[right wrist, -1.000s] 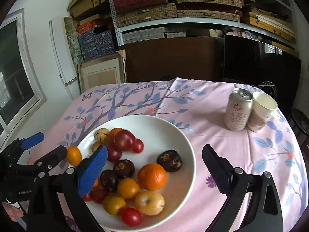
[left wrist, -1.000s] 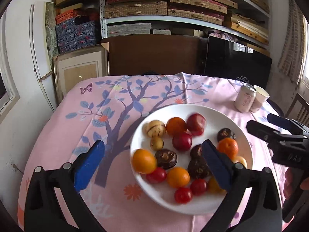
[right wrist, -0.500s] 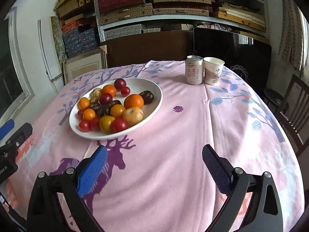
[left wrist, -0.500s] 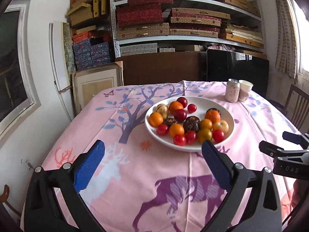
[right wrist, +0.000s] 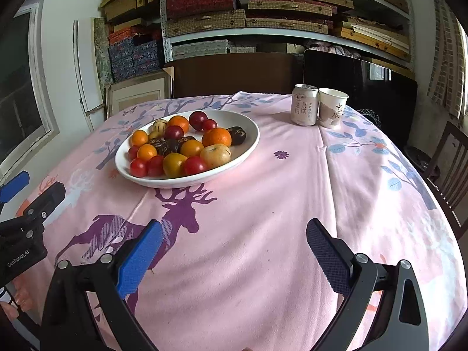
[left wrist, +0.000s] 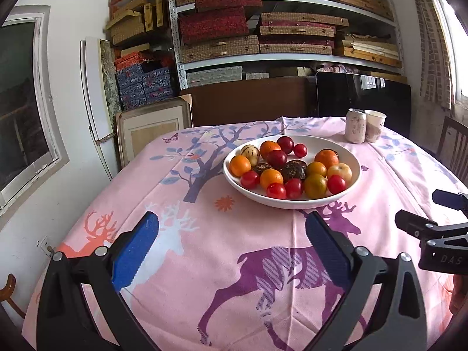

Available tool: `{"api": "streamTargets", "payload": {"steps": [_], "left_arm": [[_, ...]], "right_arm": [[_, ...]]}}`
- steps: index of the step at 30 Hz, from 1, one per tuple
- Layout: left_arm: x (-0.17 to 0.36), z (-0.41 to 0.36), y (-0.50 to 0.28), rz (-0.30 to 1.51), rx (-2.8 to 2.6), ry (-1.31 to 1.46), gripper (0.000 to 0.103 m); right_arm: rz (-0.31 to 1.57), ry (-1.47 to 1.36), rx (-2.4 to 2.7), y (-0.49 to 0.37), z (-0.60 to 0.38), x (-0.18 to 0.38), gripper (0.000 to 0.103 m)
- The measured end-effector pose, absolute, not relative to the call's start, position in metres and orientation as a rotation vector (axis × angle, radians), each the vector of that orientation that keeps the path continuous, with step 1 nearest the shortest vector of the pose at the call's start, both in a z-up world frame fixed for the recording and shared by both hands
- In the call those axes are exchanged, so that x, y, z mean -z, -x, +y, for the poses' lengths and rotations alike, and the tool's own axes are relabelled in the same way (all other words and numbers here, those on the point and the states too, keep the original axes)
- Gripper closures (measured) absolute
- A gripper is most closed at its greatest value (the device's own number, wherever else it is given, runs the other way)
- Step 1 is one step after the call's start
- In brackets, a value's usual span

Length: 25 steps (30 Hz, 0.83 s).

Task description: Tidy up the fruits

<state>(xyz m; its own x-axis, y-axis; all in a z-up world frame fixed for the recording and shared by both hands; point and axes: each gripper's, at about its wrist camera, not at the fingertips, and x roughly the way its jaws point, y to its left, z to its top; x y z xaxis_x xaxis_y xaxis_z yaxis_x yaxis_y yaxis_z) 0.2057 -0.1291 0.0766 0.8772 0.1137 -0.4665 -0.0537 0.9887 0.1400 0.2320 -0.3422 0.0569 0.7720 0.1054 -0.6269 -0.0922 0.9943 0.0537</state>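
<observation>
A white plate [left wrist: 351, 158] stands on the pink tablecloth and holds several fruits: oranges [left wrist: 271, 177], red tomatoes [left wrist: 276, 190], dark purple fruits [left wrist: 294, 169] and a yellow apple [left wrist: 340, 170]. The plate also shows in the right wrist view [right wrist: 251, 134]. My left gripper [left wrist: 231, 245] is open and empty, well in front of the plate. My right gripper [right wrist: 234, 248] is open and empty, in front and to the right of the plate. The right gripper shows at the right edge of the left wrist view [left wrist: 433, 228].
A drink can [right wrist: 304, 104] and a paper cup [right wrist: 332, 107] stand together at the far right of the table. Shelves of boxes [left wrist: 263, 35] fill the wall behind. A wooden chair [right wrist: 450, 158] stands at the table's right side.
Both grippers have pulled back from over the plate toward the table's near edge. Both stayed open and empty. The fruits have not moved.
</observation>
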Motion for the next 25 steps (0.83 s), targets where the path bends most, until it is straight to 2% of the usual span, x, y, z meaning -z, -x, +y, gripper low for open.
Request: {"api": "streamTargets", "payload": {"steps": [7, 25], "left_arm": [[-0.072, -0.131, -0.209, 0.527, -0.065, -0.121, 0.004], [-0.080, -0.123, -0.202, 0.448, -0.131, -0.089, 0.004]], "right_arm": [[0.640, -0.025, -0.108, -0.225, -0.341, -0.063, 0.004], [0.615, 0.032, -0.073, -0.219, -0.334, -0.064, 0.004]]}}
